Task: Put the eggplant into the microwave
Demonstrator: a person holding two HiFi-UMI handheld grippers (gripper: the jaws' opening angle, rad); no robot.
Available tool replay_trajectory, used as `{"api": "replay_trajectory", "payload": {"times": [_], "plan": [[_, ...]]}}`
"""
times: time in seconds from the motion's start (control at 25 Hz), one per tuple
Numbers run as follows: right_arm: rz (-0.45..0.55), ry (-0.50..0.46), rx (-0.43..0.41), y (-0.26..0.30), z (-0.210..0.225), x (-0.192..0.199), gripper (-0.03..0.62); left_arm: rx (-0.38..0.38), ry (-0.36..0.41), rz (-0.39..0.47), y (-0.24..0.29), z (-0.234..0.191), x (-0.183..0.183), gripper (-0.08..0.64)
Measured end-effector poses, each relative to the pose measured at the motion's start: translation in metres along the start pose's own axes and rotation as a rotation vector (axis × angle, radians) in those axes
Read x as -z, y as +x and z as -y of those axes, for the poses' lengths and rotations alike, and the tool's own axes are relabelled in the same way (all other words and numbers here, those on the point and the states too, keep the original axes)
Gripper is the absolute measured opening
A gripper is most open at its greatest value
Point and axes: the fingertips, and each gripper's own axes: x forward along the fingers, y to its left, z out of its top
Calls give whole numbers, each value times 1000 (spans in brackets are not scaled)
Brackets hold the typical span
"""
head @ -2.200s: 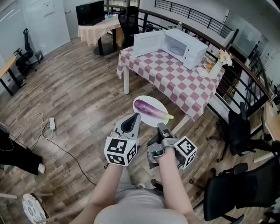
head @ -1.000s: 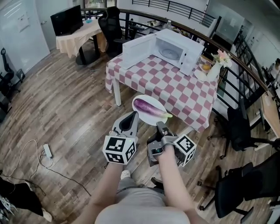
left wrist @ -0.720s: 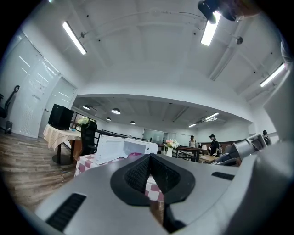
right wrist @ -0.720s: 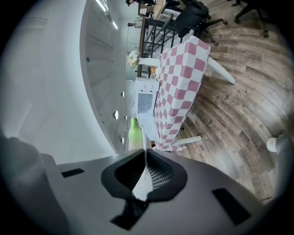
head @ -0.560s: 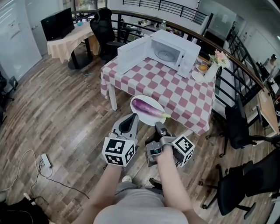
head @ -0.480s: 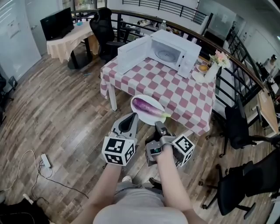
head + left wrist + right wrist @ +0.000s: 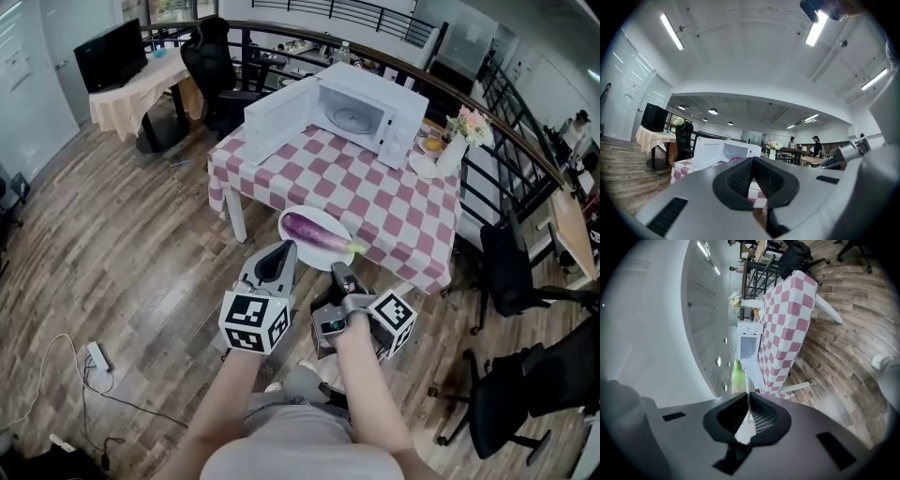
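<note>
A purple eggplant (image 7: pixel 314 232) with a green stem (image 7: pixel 737 376) lies on a white plate (image 7: pixel 292 217). My right gripper (image 7: pixel 342 272) is shut on the plate's near rim, and the thin white edge shows between its pads (image 7: pixel 747 401). To the left of it my left gripper (image 7: pixel 279 251) is shut with nothing in it (image 7: pixel 752 161), its tip just below the plate's left edge. Ahead, a white microwave (image 7: pixel 361 108) stands on the red-and-white checked table (image 7: pixel 375 202) with its door (image 7: pixel 277 108) swung open to the left. The microwave (image 7: pixel 726 152) also shows in the left gripper view.
Black office chairs (image 7: pixel 511 281) stand right of the table. A vase of flowers (image 7: pixel 459 141) sits beside the microwave. A railing runs behind the table. A second table with a screen (image 7: pixel 122 70) is at the far left. A power strip and cable (image 7: pixel 94 356) lie on the wooden floor.
The table and microwave have drawn nearer and lower in the head view. Both grippers and the plate with the eggplant keep the same places relative to each other.
</note>
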Motion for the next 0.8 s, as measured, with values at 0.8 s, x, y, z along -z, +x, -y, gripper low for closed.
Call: {"api": "replay_trajectory", "payload": {"times": [0.8], "plan": [[79, 49, 4, 97, -16, -58, 35, 49, 4, -40, 102, -35, -3, 3]]}}
